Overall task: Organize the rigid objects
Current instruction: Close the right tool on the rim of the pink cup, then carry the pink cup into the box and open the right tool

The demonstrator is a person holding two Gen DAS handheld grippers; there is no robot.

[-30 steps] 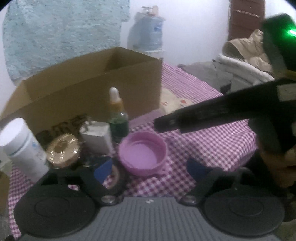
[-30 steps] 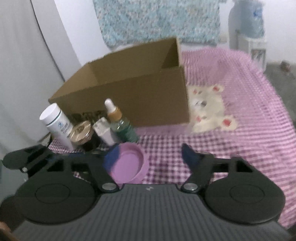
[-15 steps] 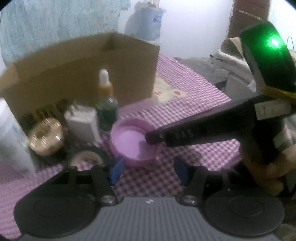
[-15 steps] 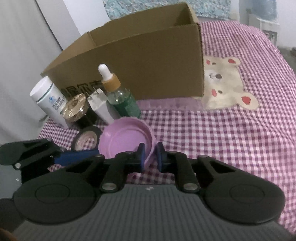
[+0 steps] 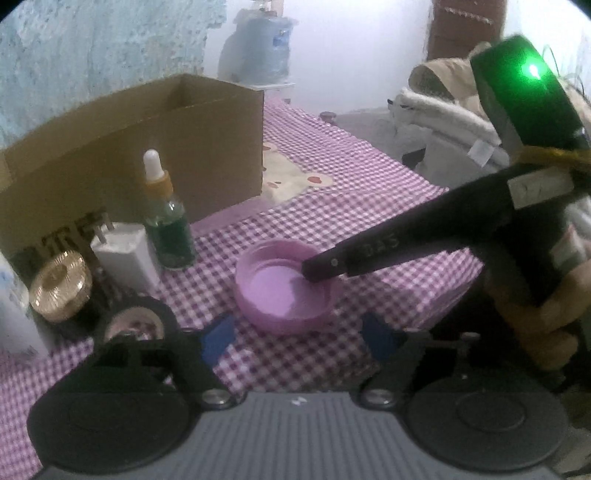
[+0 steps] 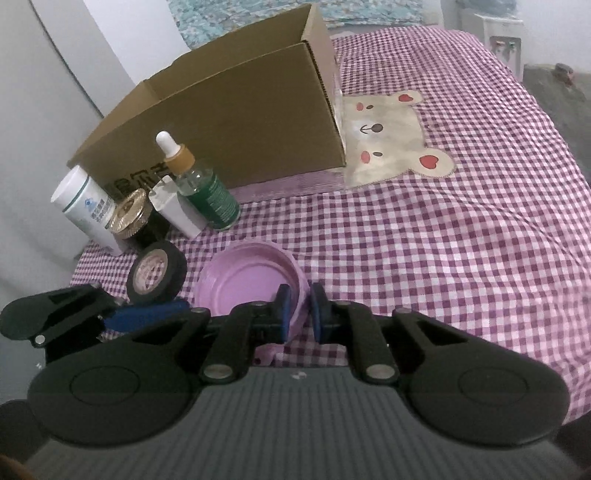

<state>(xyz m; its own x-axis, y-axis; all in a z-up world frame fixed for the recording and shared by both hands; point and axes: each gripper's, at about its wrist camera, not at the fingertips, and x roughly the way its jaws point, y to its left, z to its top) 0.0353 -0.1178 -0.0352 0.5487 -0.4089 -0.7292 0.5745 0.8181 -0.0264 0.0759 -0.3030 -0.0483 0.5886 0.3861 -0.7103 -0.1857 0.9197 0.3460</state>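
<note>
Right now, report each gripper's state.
Left gripper: open, holding nothing.
Right gripper: closed on the rim of the purple lid.

A purple-and-white checked cloth (image 6: 461, 229) covered the surface, with a beige bear patch (image 6: 388, 136) sewn into it, showing red hearts on the ears. Behind stood a pale wall (image 5: 351, 48), and on it hung a light blue textured fabric (image 5: 92, 48). Against that wall sat a blue water jug (image 5: 264, 55) on a white stand. To the right lay a heap of white and tan bedding or clothes (image 5: 443, 110), with a brown wooden piece of furniture (image 5: 465, 26) rising behind it. In the right wrist view a grey-white panel (image 6: 44, 110) filled the left side. The light was soft and slightly hazy.
</note>
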